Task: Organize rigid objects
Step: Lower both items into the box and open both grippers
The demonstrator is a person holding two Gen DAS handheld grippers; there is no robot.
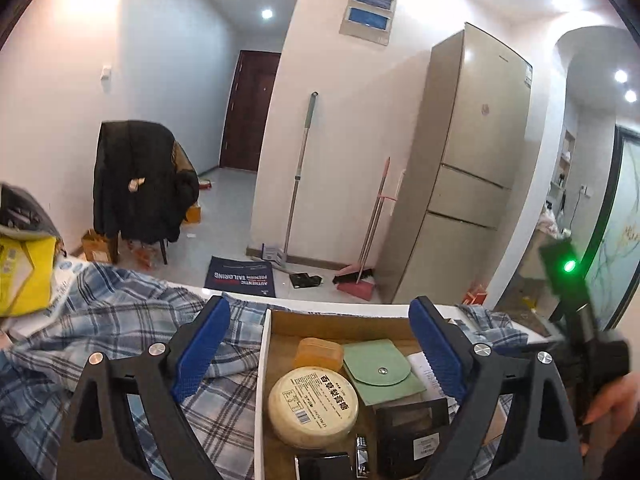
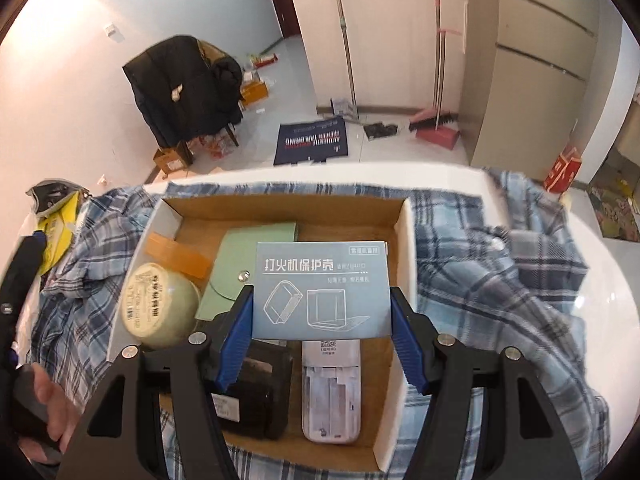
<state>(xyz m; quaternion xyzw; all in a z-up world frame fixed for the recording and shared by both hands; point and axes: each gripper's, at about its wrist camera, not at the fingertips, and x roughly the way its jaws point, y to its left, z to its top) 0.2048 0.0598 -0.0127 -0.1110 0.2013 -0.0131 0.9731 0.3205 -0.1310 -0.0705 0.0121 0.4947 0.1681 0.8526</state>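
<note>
Your right gripper [image 2: 322, 312] clamps the pale blue lighter-case box [image 2: 322, 290] above the cardboard box [image 2: 406, 224], over the white case [image 2: 331, 392]. Your left gripper [image 1: 320, 350] hangs spread wide, empty, above the round tin [image 1: 313, 406] and green pouch [image 1: 380, 370].

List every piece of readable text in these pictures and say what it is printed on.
"打火机保护壳": blue-grey box in the right gripper.
"AUTHENTIC PREMIUM TAILORING", upside down: navy bag on the floor.
"百草梨膏糖": round tin lid in the cardboard box.
Tin barcode label, black case sticker, white packet: too small.
</note>
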